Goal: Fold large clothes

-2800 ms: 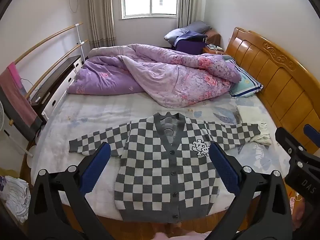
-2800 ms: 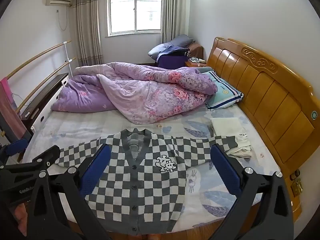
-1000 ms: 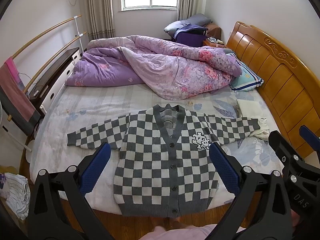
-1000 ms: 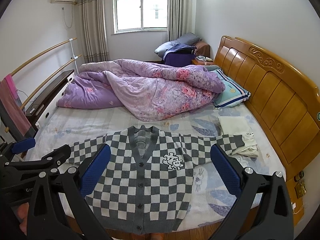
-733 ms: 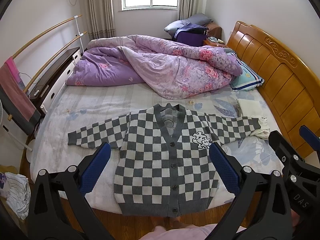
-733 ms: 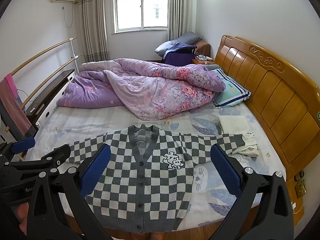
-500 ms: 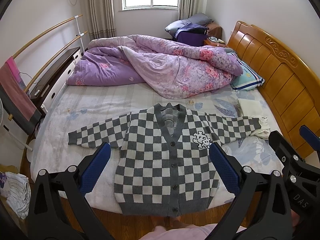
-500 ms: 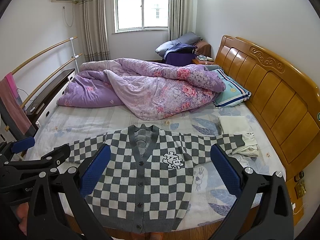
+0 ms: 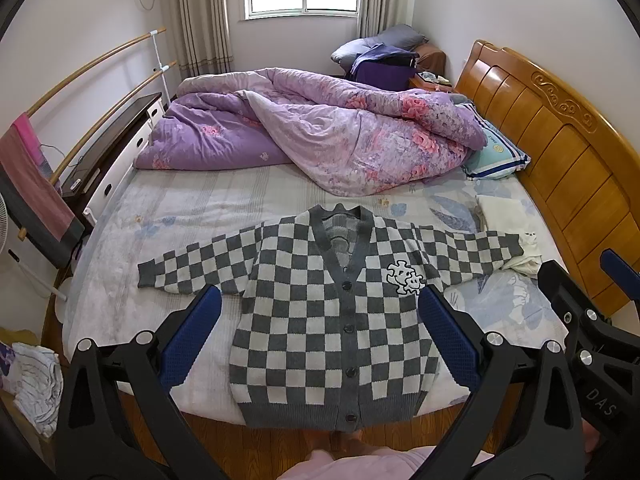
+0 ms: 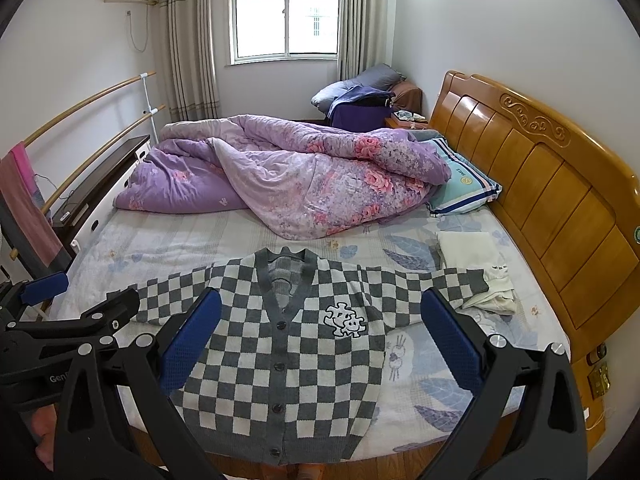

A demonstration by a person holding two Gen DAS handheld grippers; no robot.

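A grey-and-white checkered cardigan [image 9: 320,312] [image 10: 288,344] lies flat and buttoned on the near edge of the bed, both sleeves spread sideways. Its hem hangs slightly over the bed's edge. My left gripper [image 9: 318,300] hovers open above and in front of the cardigan, holding nothing. My right gripper [image 10: 320,300] is likewise open and empty, held back from the bed. Each gripper shows at the edge of the other's view. The right sleeve's cuff [image 10: 476,280] rests on a folded white garment.
A crumpled purple floral duvet [image 9: 320,136] fills the far half of the bed, with a striped pillow [image 9: 496,156] beside the wooden headboard [image 9: 560,160]. Folded white cloth [image 10: 472,252] lies near the headboard. A low cabinet [image 9: 108,152] and rails stand left; clothes [image 9: 36,384] lie on the floor.
Both views have drifted slightly over the last seconds, lifting a little and settling. The cardigan has not moved, and both grippers stay open.
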